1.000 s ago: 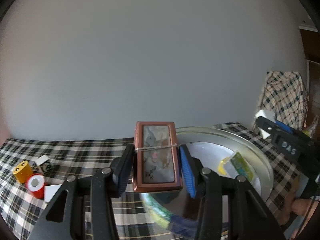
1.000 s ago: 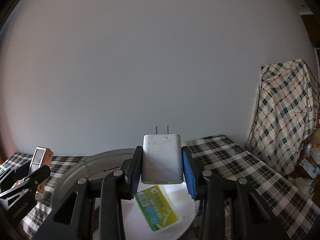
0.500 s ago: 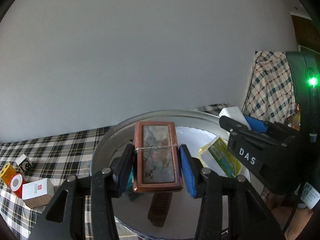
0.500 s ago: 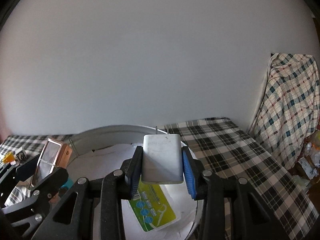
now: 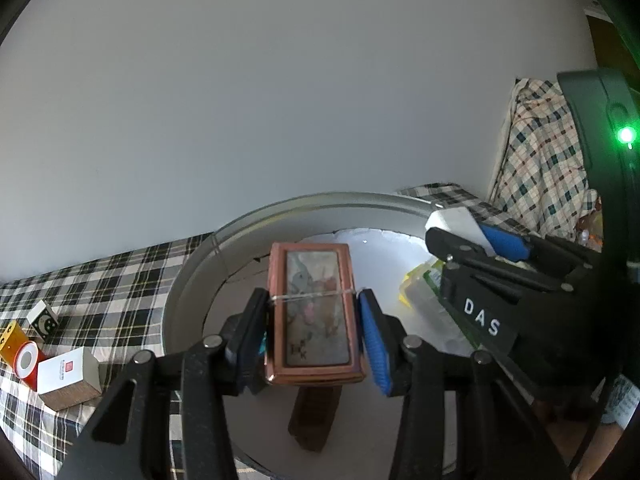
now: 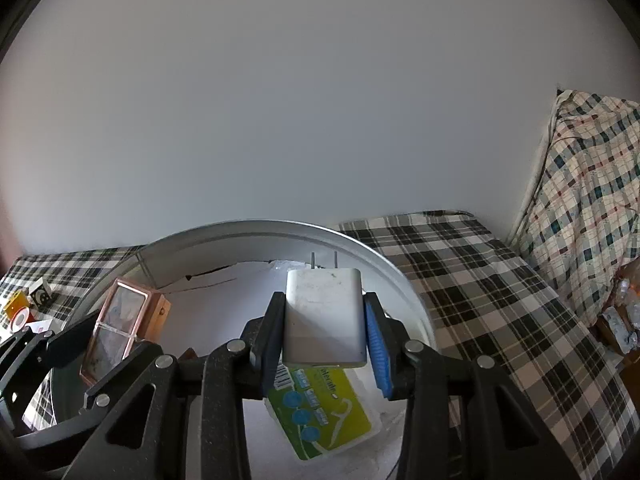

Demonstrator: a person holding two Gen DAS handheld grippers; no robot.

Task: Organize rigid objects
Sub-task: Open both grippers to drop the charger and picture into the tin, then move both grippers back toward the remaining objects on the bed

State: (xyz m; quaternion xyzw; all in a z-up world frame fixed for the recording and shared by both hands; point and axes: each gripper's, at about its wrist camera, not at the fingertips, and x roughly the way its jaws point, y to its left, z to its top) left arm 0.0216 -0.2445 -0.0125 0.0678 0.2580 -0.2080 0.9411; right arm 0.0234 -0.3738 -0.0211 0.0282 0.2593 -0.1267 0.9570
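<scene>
My left gripper [image 5: 313, 330] is shut on a small copper-framed box with a pictured glass lid [image 5: 314, 312] and holds it above a round metal basin [image 5: 192, 276]. My right gripper [image 6: 325, 334] is shut on a white plug charger [image 6: 324, 316] with its two prongs pointing away, also above the basin [image 6: 396, 276]. The right gripper also shows in the left wrist view [image 5: 476, 240], and the copper-framed box in the right wrist view [image 6: 120, 322]. A green and yellow packet [image 6: 324, 412] lies inside the basin on white paper.
The basin stands on a checked tablecloth [image 6: 472, 280]. Left of it are a white and brown box [image 5: 68, 376], a red cylinder [image 5: 26, 362], a yellow block [image 5: 10, 338] and a small white cube [image 5: 44, 320]. A checked cloth [image 6: 588, 200] drapes something at the right. A dark brown object [image 5: 314, 416] lies in the basin.
Both grippers have moved forward and down over the basin with their objects still held. The left gripper has shifted to the right, closer to the right gripper.
</scene>
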